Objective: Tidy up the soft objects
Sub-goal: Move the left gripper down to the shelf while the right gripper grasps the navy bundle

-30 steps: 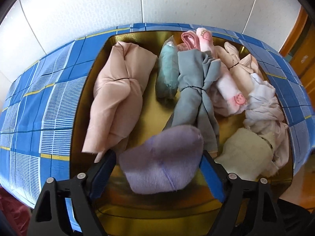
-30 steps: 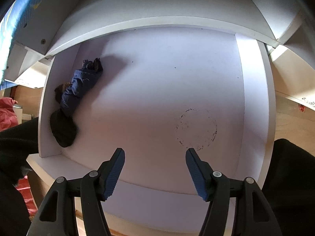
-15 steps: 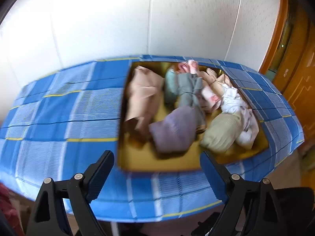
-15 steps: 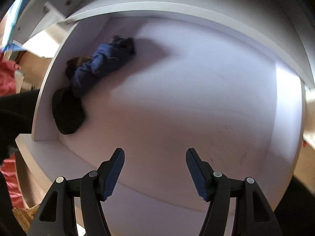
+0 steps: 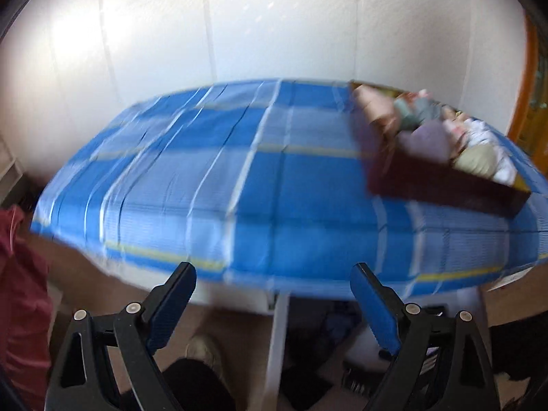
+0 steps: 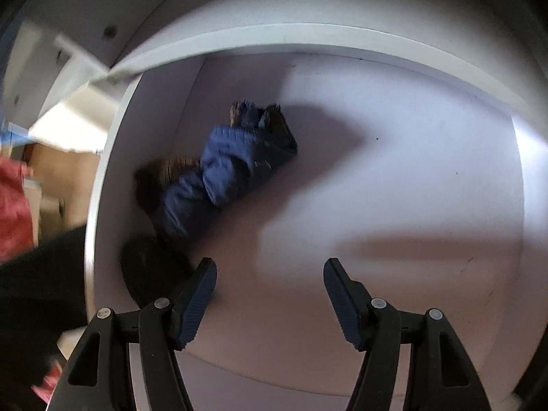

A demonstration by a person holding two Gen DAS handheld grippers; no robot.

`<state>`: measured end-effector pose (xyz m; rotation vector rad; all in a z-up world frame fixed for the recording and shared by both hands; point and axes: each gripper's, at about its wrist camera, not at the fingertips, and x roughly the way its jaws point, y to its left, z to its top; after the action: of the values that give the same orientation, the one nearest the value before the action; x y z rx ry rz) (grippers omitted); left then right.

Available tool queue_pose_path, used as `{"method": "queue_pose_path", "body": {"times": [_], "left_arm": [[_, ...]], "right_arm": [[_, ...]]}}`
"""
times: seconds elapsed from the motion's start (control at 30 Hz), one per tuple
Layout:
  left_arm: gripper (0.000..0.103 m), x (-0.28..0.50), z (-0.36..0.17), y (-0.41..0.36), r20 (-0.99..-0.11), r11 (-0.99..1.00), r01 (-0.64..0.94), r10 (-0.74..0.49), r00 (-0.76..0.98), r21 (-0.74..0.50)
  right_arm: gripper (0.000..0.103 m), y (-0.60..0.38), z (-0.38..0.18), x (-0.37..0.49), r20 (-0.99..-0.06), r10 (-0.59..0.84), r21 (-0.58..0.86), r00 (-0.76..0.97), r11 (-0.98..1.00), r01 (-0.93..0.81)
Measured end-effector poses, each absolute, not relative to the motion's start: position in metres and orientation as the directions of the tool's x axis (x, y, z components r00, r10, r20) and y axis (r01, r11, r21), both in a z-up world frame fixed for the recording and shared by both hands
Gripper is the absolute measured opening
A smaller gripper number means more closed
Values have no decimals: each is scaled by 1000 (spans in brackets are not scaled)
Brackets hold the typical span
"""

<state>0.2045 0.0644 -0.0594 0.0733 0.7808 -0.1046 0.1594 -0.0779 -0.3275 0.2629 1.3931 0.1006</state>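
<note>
A dark box (image 5: 441,190) full of several rolled cloth bundles, among them a lilac one (image 5: 430,142) and a pale green one (image 5: 479,161), stands far off at the right end of the blue checked table (image 5: 239,185). My left gripper (image 5: 272,294) hangs before the table's front edge, its jaws opening with nothing between them. In the right wrist view a dark blue rolled garment (image 6: 222,174) and a black bundle (image 6: 150,270) lie at the left of a white shelf compartment (image 6: 394,178). My right gripper (image 6: 269,294) stands open above the shelf floor, empty, just right of the black bundle.
A white wall (image 5: 274,27) rises behind the table. Under the table stand a white upright panel (image 5: 277,339) and dark items on the floor. Red cloth (image 5: 20,291) sits at the left edge. The shelf's left side wall (image 6: 113,157) stands close to the garments.
My left gripper let go of the lilac bundle in the box, pulled back and swung left, so the box has shrunk to the far right. My right gripper drifted left toward the blue garment.
</note>
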Motion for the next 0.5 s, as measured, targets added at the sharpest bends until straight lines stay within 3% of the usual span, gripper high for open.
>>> {"method": "queue_pose_path", "body": {"times": [0.23,0.5], "left_arm": [[92,204,-84,108,-740,997,-8,-51,671,-76],[92,206,-103,133,-785,977,-114,-71,615,-178]], "right_arm": [[70,-76,-335,185,-937,265,321,226,908,269],[71,-60,-348,218,-960,214,261,178,915,309]]}}
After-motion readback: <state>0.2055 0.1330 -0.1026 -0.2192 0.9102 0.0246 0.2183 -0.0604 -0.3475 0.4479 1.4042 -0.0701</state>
